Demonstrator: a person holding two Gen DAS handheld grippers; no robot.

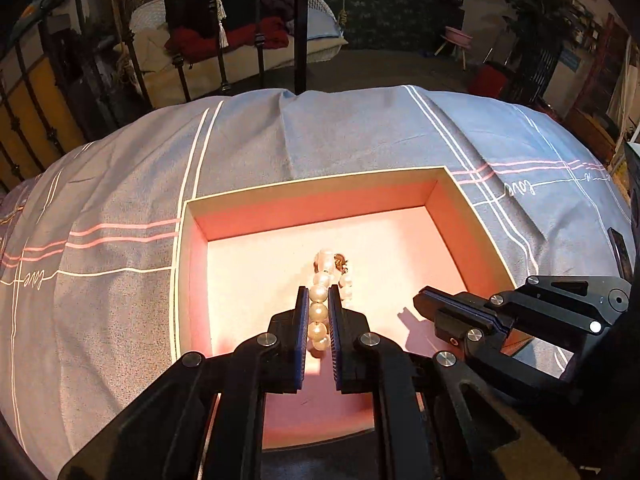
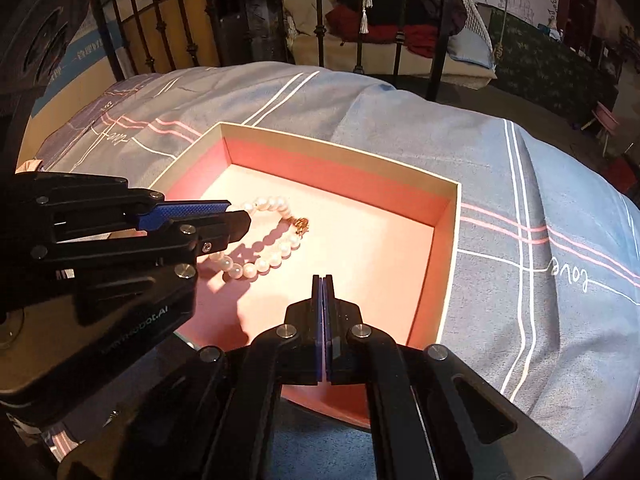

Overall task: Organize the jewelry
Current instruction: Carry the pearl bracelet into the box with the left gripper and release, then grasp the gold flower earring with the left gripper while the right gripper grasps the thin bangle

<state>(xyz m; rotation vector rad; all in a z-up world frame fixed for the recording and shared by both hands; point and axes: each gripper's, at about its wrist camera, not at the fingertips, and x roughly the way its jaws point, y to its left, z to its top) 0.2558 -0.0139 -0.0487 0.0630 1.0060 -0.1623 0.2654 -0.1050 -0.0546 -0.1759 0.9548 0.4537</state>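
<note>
A pearl bracelet (image 1: 319, 312) with a gold clasp hangs in my left gripper (image 1: 319, 294), which is shut on it just above the floor of an open pink box (image 1: 316, 186). In the right wrist view the bracelet (image 2: 264, 264) loops down onto the box floor, held by the left gripper (image 2: 240, 216). The box (image 2: 340, 156) lies on a blue-grey striped bedspread. My right gripper (image 2: 323, 280) is shut and empty over the box's near side; it also shows in the left wrist view (image 1: 420, 300) at the right.
The bedspread (image 1: 120, 200) covers a bed, with a black metal bed frame (image 2: 320, 40) at its far end. Beyond it are a wicker seat with red and dark clothes (image 1: 240, 36) and a pink stool (image 1: 456, 36).
</note>
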